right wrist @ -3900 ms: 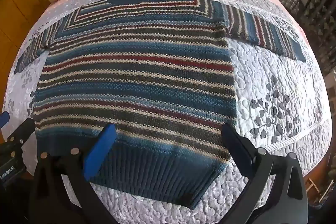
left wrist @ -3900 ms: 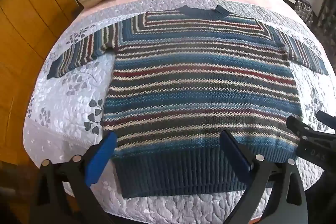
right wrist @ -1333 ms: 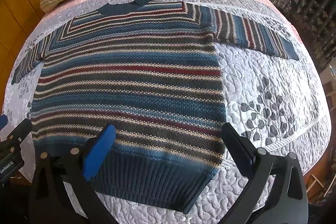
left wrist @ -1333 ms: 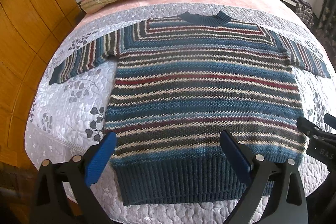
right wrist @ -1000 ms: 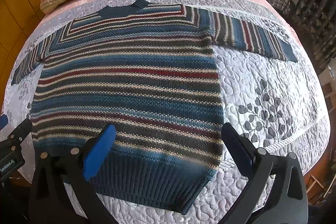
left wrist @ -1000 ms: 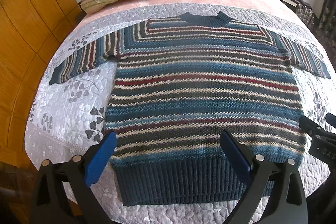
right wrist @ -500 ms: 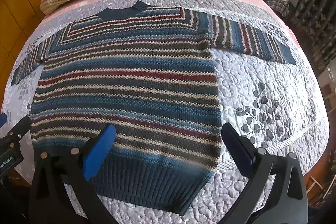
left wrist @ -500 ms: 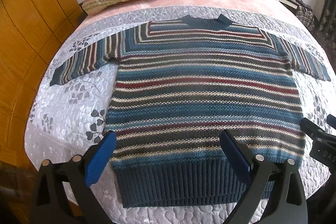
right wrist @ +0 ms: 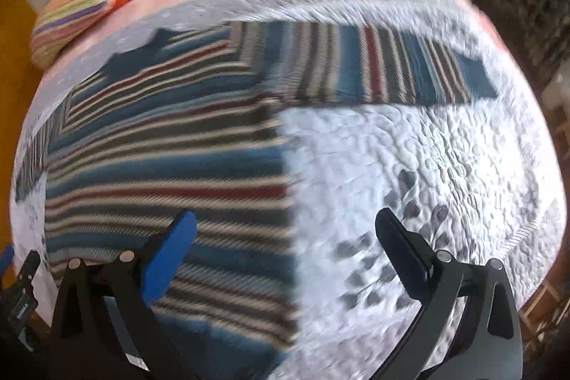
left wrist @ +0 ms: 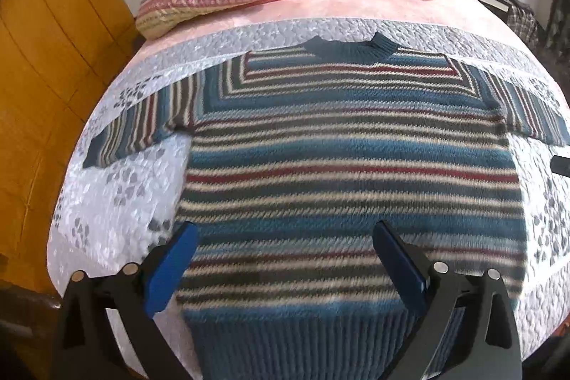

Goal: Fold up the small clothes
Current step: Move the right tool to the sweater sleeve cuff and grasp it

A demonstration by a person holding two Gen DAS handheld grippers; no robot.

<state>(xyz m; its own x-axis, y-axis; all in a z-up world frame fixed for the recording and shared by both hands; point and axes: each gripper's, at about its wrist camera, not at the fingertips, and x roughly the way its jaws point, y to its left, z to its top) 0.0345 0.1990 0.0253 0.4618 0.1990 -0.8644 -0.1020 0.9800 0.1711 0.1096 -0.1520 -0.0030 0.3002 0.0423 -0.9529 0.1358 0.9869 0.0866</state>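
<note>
Striped sweater [left wrist: 349, 173] lies flat, front up, on the quilted bed [left wrist: 117, 202], left sleeve [left wrist: 142, 127] and right sleeve [right wrist: 384, 66] spread outward and collar at the far side, a layout that leaves every edge reachable for folding. The left gripper [left wrist: 281, 259] hovers above the near hem with its jaws apart and empty, apparently poised to pinch the hem. The right gripper [right wrist: 285, 248], likewise spread wide and holding nothing, straddles the sweater's right side edge, probably heading for the right sleeve; this view is motion-blurred.
</note>
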